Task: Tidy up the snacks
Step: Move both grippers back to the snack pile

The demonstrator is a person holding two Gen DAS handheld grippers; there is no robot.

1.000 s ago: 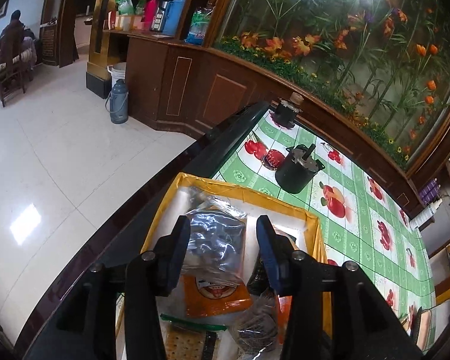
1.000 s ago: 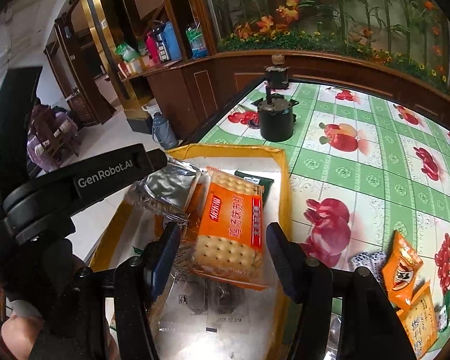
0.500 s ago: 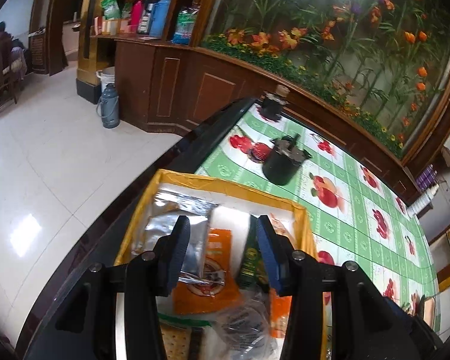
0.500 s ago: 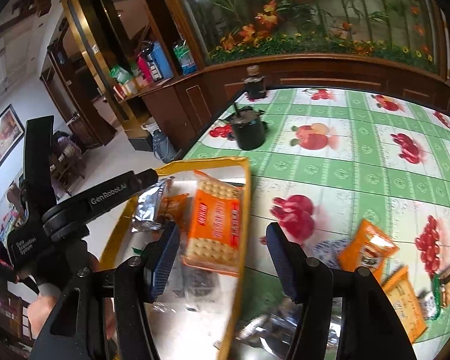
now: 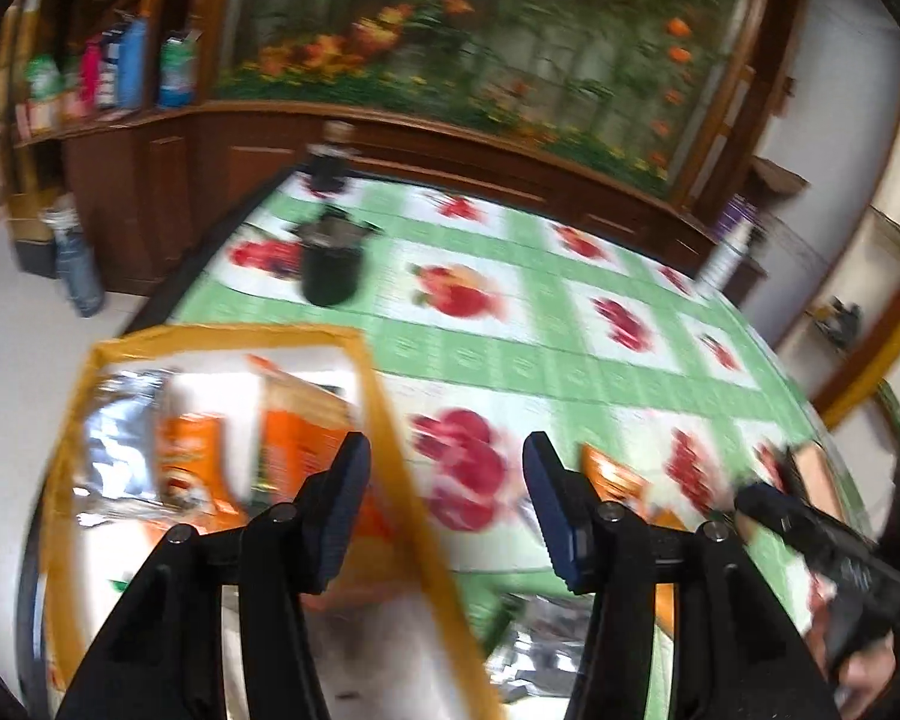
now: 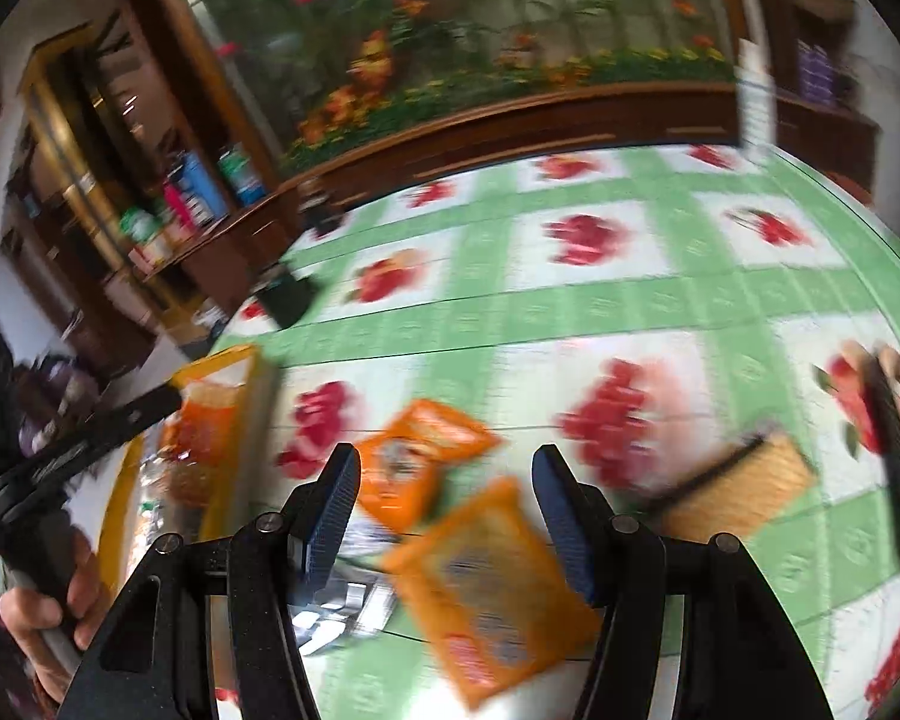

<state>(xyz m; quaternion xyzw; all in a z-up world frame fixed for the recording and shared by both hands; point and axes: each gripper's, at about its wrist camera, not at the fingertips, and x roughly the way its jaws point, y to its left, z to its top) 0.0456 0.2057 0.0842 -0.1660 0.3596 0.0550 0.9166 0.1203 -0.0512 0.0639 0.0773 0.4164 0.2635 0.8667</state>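
Two tools are showing, both blurred, and both are standing wide with nothing between their pads. The left tool has just been opening its jaws, and it is hovering over the yellow rim of the tray, with one finger above the tray and the other above the green fruit-print surface. To the left of that tool, inside the tray, a silver packet and an orange packet are lying side by side, with a cracker pack just beside them near the rim. A black pot is standing on the surface well beyond the tray. The right tool is hanging over loose snacks on the surface: an orange bag is lying between and just ahead of its fingers, a bigger orange pack is lying below it nearer the camera, and a tan cracker pack is lying off to the tool's right. A silver packet is peeking out under the left finger. The tray is sitting to the left of this tool, and a hand is gripping the other tool's handle at the lower left.
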